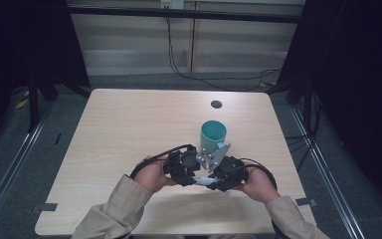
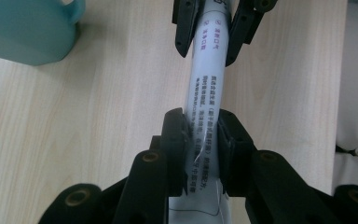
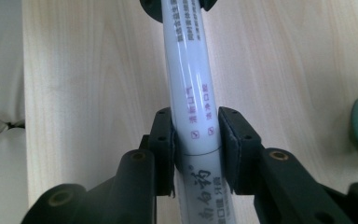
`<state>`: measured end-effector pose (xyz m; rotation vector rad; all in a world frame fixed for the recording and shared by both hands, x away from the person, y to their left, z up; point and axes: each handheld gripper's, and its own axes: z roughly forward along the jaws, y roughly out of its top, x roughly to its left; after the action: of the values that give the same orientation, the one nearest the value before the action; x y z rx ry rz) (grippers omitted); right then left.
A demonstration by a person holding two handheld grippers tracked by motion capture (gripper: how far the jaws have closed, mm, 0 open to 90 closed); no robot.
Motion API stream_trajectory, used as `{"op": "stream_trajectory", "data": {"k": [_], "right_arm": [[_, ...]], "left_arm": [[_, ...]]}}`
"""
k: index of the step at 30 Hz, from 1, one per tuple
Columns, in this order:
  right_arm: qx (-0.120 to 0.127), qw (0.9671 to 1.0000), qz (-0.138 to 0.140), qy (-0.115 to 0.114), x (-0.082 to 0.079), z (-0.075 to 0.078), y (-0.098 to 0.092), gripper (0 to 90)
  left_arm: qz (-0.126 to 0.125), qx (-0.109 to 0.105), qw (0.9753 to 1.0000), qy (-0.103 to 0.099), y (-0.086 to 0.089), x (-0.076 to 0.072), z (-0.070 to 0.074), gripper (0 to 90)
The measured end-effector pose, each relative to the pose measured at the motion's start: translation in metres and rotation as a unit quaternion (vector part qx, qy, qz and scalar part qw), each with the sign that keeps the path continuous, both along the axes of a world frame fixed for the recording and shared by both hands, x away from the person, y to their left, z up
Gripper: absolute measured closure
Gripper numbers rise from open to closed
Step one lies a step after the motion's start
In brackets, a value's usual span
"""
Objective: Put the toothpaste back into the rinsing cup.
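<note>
Item: tube (image 1: 204,179), white, glossy, printed with dark and purple lettering; a toothpaste-type tube by its look.

Position: held just above the bench (image 1: 119,129) near its front edge, in front of the person, long axis running left to right between the two hands.

Left tongs (image 2: 200,140): pinching the tube across its width at the flatter, creased end.

Right tongs (image 3: 196,135): pinching the rounder end, at a seam line across the tube.

Relation: both tongs face each other along the tube's axis, close together, so each hand is equally near; any pull or twist would act along that axis.

Beyond: teal cup (image 1: 213,137), upright, open, just behind the tongs, apart from the tube.
</note>
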<state>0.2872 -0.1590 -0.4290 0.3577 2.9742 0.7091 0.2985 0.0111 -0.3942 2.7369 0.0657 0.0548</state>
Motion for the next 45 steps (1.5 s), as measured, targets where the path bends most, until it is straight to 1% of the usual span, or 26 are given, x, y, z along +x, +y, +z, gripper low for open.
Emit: {"op": "stream_trajectory", "data": {"k": [5,7,10,11,12,13,14,15,16,17,18,19,21,22,27,29,33,34,35,36,38,39,41,42,43,45], "right_arm": [[0.002,1.0,0.0,-0.008,-0.001,0.002,0.0,73.1],[0.007,0.9998,0.003,-0.016,-0.002,0.003,0.0,74.2],[0.012,0.9997,-0.001,-0.02,-0.003,0.006,-0.002,75.5],[0.013,0.9997,-0.003,-0.022,-0.003,0.006,-0.003,75.8],[0.014,0.9996,-0.01,-0.023,-0.003,0.007,-0.007,76.2],[0.014,0.9996,-0.01,-0.023,-0.003,0.007,-0.007,76.2],[0.011,0.9995,-0.023,-0.019,-0.003,0.007,-0.012,76.4],[0.011,0.9995,-0.023,-0.019,-0.003,0.007,-0.012,76.4],[0.015,0.9993,-0.031,-0.016,-0.002,0.007,-0.018,76.5],[0.015,0.9993,-0.031,-0.016,-0.002,0.007,-0.018,76.5],[0.015,0.999,-0.038,-0.015,0.0,0.007,-0.022,76.5],[0.015,0.999,-0.038,-0.015,0.0,0.007,-0.022,76.5],[0.027,0.9982,-0.051,-0.013,0.002,0.007,-0.028,76.6],[0.033,0.998,-0.052,-0.012,0.003,0.006,-0.031,76.6],[0.061,0.995,-0.079,-0.006,0.003,0.007,-0.042,76.6],[0.079,0.993,-0.087,-0.006,0.004,0.008,-0.045,76.5],[0.11,0.9886,-0.102,-0.01,0.005,0.007,-0.048,76.5],[0.116,0.9874,-0.107,-0.011,0.005,0.008,-0.049,76.4],[0.125,0.9859,-0.111,-0.011,0.005,0.008,-0.05,76.4],[0.131,0.9846,-0.114,-0.014,0.005,0.008,-0.051,76.4],[0.149,0.9807,-0.125,-0.015,0.006,0.008,-0.053,76.4],[0.161,0.9779,-0.133,-0.016,0.006,0.009,-0.054,76.4],[0.177,0.9737,-0.142,-0.021,0.007,0.01,-0.056,76.3],[0.184,0.9719,-0.145,-0.024,0.007,0.011,-0.057,76.3],[0.189,0.97,-0.151,-0.026,0.007,0.012,-0.058,76.3],[0.203,0.966,-0.158,-0.027,0.007,0.013,-0.059,76.3]], "left_arm": [[-0.006,-0.009,0.9999,0.0,0.003,0.002,0.001,72.1],[-0.003,-0.016,0.9998,-0.007,0.004,0.001,0.001,71.1],[0.008,-0.045,0.9989,-0.005,0.01,0.003,0.003,65.8],[0.018,-0.045,0.9988,-0.009,0.012,0.004,0.003,61.5],[0.024,-0.049,0.9984,-0.017,0.014,0.005,0.003,48.3],[0.024,-0.06,0.9978,-0.018,0.018,0.006,0.004,48.3],[0.04,-0.078,0.9958,-0.026,0.024,0.007,0.005,42.5],[0.04,-0.078,0.9958,-0.026,0.024,0.007,0.005,39.4],[0.041,-0.104,0.9933,-0.03,0.031,0.008,0.007,36.8],[0.041,-0.104,0.9933,-0.03,0.031,0.008,0.007,34.3],[0.056,-0.111,0.9915,-0.036,0.036,0.009,0.01,32.1],[0.056,-0.111,0.9915,-0.036,0.036,0.009,0.01,29.8],[0.069,-0.126,0.9888,-0.041,0.042,0.011,0.011,29.1],[0.076,-0.134,0.9874,-0.038,0.046,0.012,0.011,28.6],[0.1,-0.147,0.9836,-0.032,0.06,0.015,0.004,26.8],[0.108,-0.157,0.9812,-0.031,0.063,0.014,-0.001,26.7],[0.122,-0.166,0.9783,-0.022,0.07,0.013,-0.015,25.8],[0.128,-0.172,0.9766,-0.017,0.072,0.013,-0.02,25.4],[0.128,-0.172,0.9766,-0.017,0.073,0.013,-0.022,25.4],[0.136,-0.18,0.9741,-0.01,0.075,0.012,-0.027,25.3],[0.142,-0.183,0.9727,-0.004,0.077,0.012,-0.035,24.6],[0.151,-0.185,0.971,0.001,0.078,0.012,-0.037,23.4],[0.159,-0.188,0.9692,0.009,0.081,0.012,-0.045,22.3],[0.165,-0.191,0.9675,0.012,0.082,0.012,-0.048,22.1],[0.167,-0.19,0.9673,0.014,0.083,0.013,-0.05,21.7],[0.179,-0.192,0.9646,0.019,0.085,0.012,-0.056,21.2]]}}
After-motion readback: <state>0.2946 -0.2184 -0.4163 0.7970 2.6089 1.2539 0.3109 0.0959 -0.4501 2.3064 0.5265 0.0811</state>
